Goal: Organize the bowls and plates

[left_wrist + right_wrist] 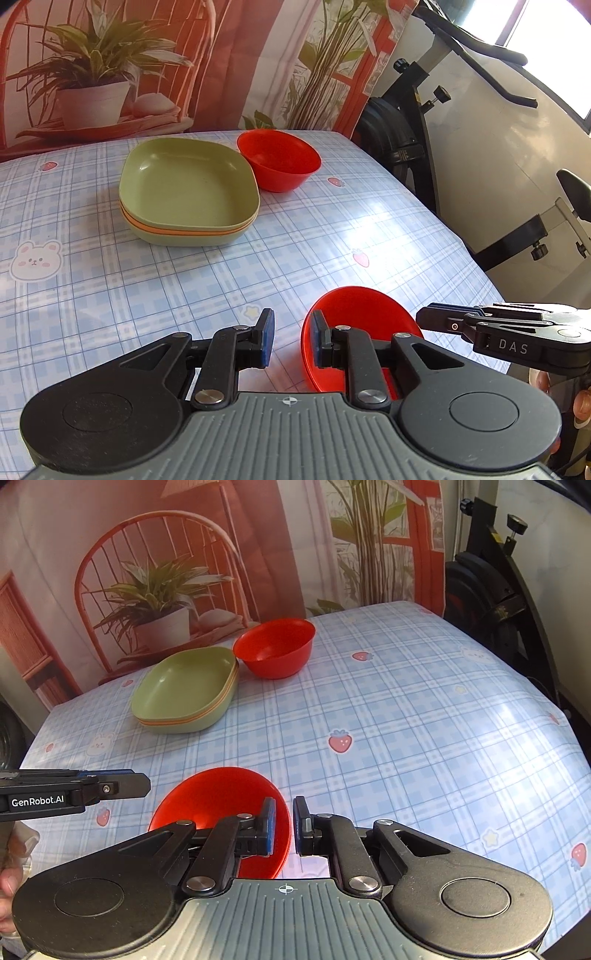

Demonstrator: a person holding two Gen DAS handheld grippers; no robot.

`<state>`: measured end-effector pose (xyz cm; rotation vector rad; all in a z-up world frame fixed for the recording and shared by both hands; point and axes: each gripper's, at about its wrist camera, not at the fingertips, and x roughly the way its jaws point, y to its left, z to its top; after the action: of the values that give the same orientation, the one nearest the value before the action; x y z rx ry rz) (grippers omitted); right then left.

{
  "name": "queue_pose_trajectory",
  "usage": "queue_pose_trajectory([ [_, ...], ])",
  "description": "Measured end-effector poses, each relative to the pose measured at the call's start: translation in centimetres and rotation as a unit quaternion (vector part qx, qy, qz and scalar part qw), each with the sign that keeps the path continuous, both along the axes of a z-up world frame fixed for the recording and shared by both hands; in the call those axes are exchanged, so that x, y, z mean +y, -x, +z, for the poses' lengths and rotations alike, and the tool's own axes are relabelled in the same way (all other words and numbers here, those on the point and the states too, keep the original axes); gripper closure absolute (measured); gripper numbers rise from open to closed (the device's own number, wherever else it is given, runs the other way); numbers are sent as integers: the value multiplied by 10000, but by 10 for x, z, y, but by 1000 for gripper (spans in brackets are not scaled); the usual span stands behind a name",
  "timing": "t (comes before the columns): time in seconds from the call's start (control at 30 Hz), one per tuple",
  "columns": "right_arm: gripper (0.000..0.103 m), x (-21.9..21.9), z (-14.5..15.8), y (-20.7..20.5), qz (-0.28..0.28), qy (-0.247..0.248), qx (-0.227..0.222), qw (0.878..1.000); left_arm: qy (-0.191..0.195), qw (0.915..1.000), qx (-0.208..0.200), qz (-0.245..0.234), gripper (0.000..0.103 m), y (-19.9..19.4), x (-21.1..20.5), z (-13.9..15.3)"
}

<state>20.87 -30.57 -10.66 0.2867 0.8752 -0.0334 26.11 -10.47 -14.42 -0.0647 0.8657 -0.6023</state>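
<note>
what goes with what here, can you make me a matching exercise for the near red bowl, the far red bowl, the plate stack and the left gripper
Things:
1. near red bowl
2. far red bowl
3. stack of square plates
4. left gripper

States:
A. green plate on top, an orange one among those below
B. open, holding nothing
C. beside the stack, at the table's far end
D. its rim sits between the right gripper's fingers

Pairs: 1-D, 2-C, 3-A, 4-B
</note>
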Motion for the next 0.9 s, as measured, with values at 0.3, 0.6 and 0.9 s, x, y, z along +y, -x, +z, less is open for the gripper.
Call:
queue_pose_trajectory([
  [0.3,92,-25,34,-37,-176,318,-823,9959,171,9974,-651,258,81,-34,5,40],
  [0.6,91,-52,14,-112,-39,403,-1083,9933,325,9952,-844,377,80,-86,-19,50],
  [0.9,86,-62,-36,-193,-49,232,-855,9961,97,9973,-562,467,80,-136,-42,28],
])
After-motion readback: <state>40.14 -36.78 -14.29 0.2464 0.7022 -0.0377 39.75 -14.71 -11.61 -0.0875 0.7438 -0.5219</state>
